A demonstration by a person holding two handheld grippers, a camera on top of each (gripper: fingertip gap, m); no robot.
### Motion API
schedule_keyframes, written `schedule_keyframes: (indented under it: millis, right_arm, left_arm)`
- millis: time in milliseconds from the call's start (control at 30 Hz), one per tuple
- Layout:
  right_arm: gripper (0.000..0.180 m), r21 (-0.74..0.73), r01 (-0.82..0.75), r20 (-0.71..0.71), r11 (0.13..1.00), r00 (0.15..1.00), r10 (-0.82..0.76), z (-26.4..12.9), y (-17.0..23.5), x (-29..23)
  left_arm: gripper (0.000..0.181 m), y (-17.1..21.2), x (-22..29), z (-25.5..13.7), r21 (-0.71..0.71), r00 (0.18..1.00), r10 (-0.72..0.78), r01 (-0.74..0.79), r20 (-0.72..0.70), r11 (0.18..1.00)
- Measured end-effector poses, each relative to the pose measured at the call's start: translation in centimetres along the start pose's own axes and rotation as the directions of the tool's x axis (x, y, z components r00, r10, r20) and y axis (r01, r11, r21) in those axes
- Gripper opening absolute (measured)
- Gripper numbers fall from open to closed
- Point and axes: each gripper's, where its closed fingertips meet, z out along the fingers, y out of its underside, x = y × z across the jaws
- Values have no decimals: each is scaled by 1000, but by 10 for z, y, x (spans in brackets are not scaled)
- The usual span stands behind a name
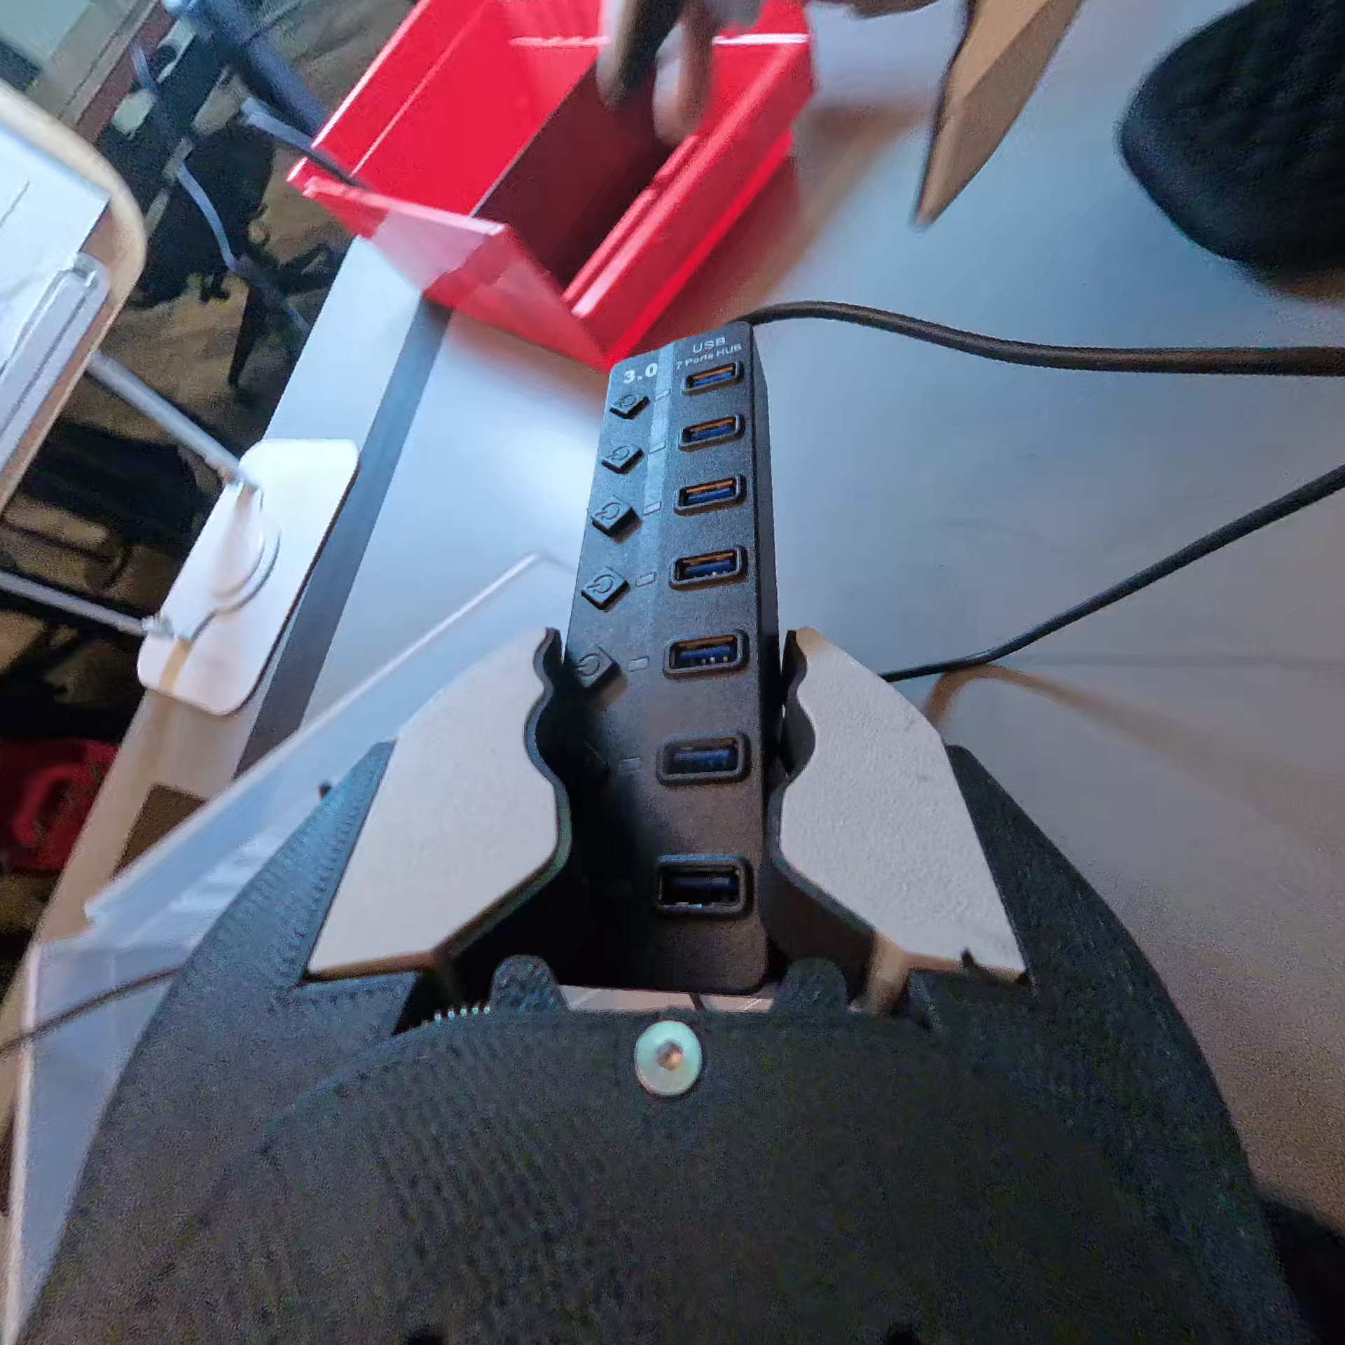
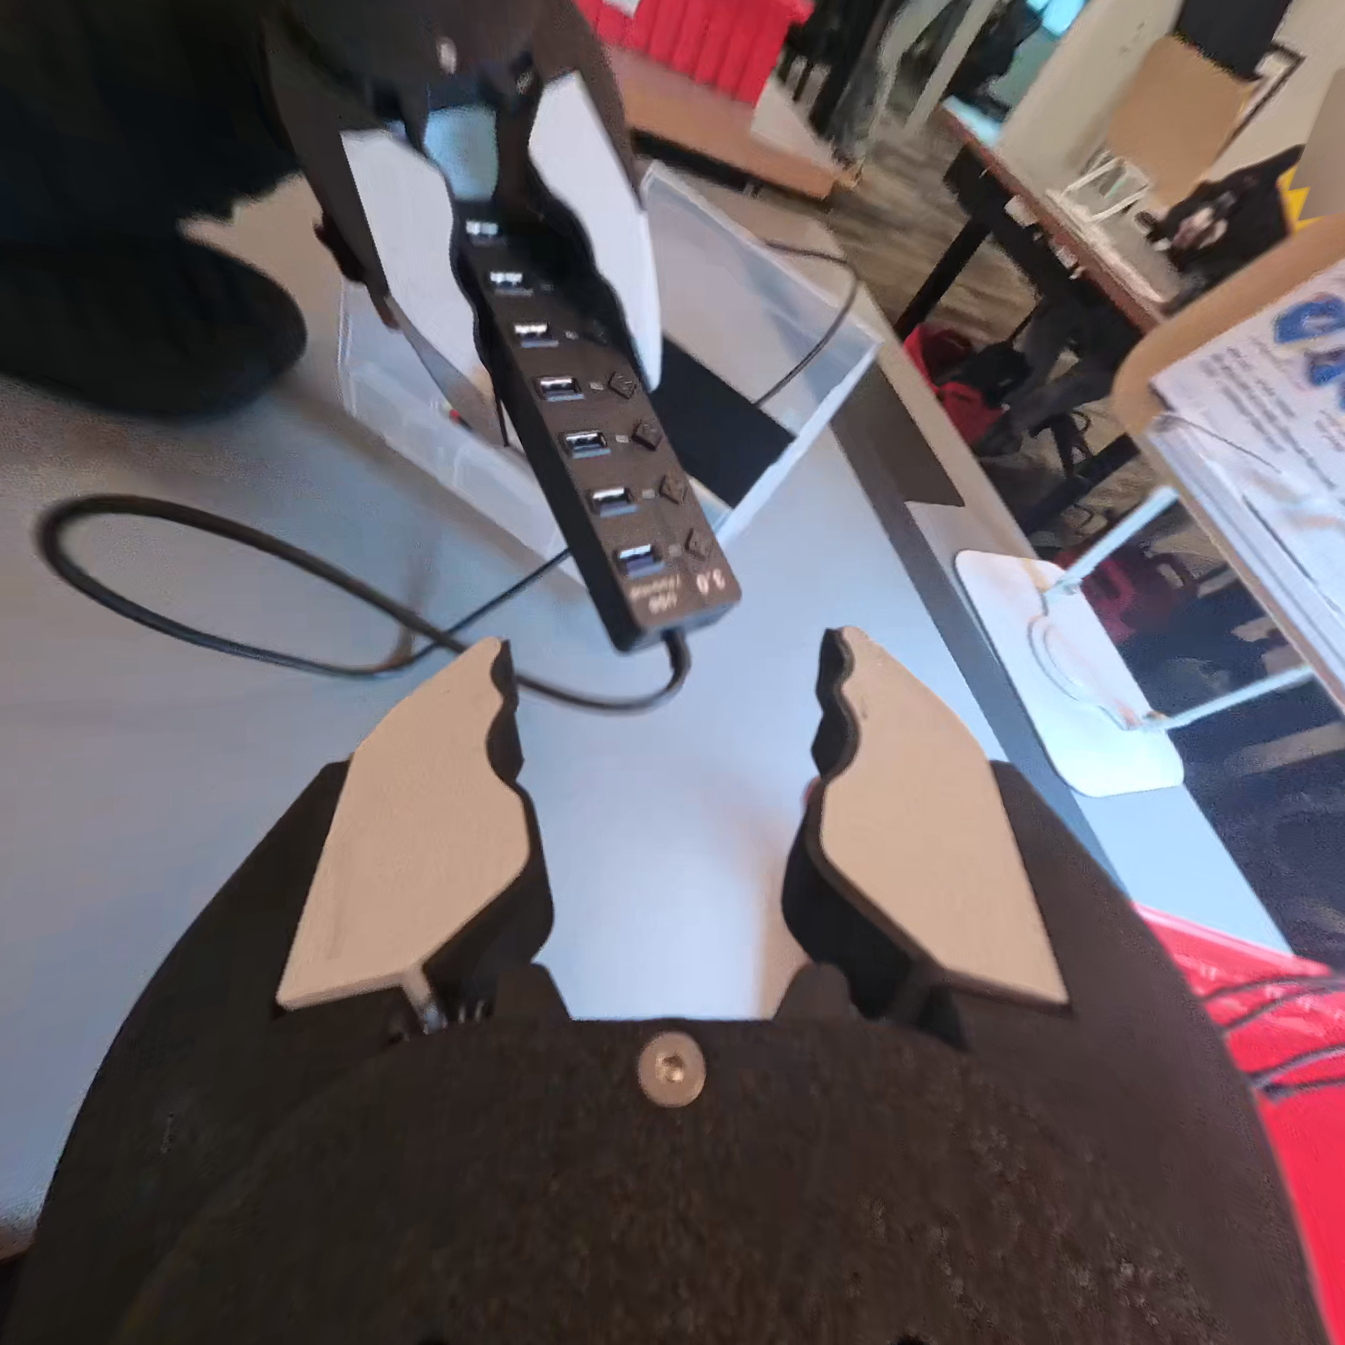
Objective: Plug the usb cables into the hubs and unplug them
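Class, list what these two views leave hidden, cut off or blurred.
- Left wrist view: the USB hub's near end, hidden behind the left gripper.
- Left wrist view: the red bin's contents, blurred and shadowed.
- Right wrist view: the black cable's plug, not visible; the right gripper is empty.

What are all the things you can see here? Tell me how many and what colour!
USB hub: one, black with blue ports, held above the table, all ports empty.
Hub cable: one, black, looping over the table.
Bin: one, red, at the table's far side.
Clear box: one, see-through, near the table edge.
Stand base: one, white, beside the table edge.
Table: one, grey.
Left gripper: one, black with pale fingers, clamped on the hub.
Right gripper: one, same colours, open and empty, facing the hub's end.
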Motion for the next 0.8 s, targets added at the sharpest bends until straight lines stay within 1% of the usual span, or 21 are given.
schedule_keyframes:
  millis: [100, 133, 167, 200, 267, 333, 400, 433, 467, 533, 567, 633, 700, 733, 767, 800]
  right_arm:
    - [85, -114, 106, 132, 988, 987, -91, 34, 3, -39]
    - [84, -167, 153, 175, 974, 977, -124, 44, 9, -52]
    - [70, -205, 206, 173, 957, 970, -172, 53, 15, -56]
    - [58, -227, 245, 174, 943, 963, -208, 58, 20, -59]
    - [58, -205, 180, 221, 962, 966, -134, 56, 24, -63]
    - [58, -160, 97, 222, 982, 973, -60, 46, 25, -58]
    - [58, -87, -19, 227, 996, 973, 38, 30, 23, -51]
    - [58, -53, -76, 223, 996, 971, 86, 21, 23, -45]
    - [58, -23, -120, 207, 993, 971, 122, 11, 23, -38]
    - [57, 58, -201, 173, 978, 967, 189, -9, 20, -23]
    - [58, 107, -239, 164, 965, 962, 220, -19, 17, -16]
    - [57, 191, -270, 139, 944, 959, 246, -40, 7, -3]
    - [58, 260, -259, 97, 930, 966, 242, -64, -5, 10]
    - [57, 284, -246, 73, 927, 969, 235, -77, -11, 15]
    - [57, 307, -227, 45, 924, 973, 225, -90, -16, 20]
    - [57, 325, -216, 22, 921, 975, 221, -103, -20, 23]
  left_arm:
    - [58, -26, 30, 4, 29, 989, 144, -142, -40, 989]
    - [58, -30, 37, 5, 6, 980, 194, -194, -40, 981]
    - [58, -30, 42, 7, -23, 970, 241, -242, -45, 970]
    - [56, -35, 48, 4, 2, 966, 254, -255, -53, 967]
    - [52, -52, 46, -15, 107, 981, 189, -183, -52, 977]
    - [53, -64, 27, -47, 192, 995, 103, -100, -8, 976]
    - [54, -61, 20, -76, 218, 998, 7, 6, -58, 976]
    - [53, -52, 21, -85, 187, 995, -25, 42, -93, 981]
    - [51, -37, 23, -87, 117, 993, -43, 56, -110, 992]
    - [51, 4, 30, -78, -98, 994, -47, 38, -94, 994]
    - [52, 26, 36, -70, -209, 996, -37, 18, -87, 978]
    - [52, 67, 47, -51, -416, 997, 6, -36, -73, 909]
    - [50, 100, 51, -39, -577, 996, 61, -83, -58, 812]
    - [45, 111, 48, -34, -628, 995, 90, -92, -34, 773]
    - [49, 119, 48, -32, -665, 996, 85, -87, -35, 742]
    - [41, 123, 48, -31, -678, 997, 63, -69, -34, 732]
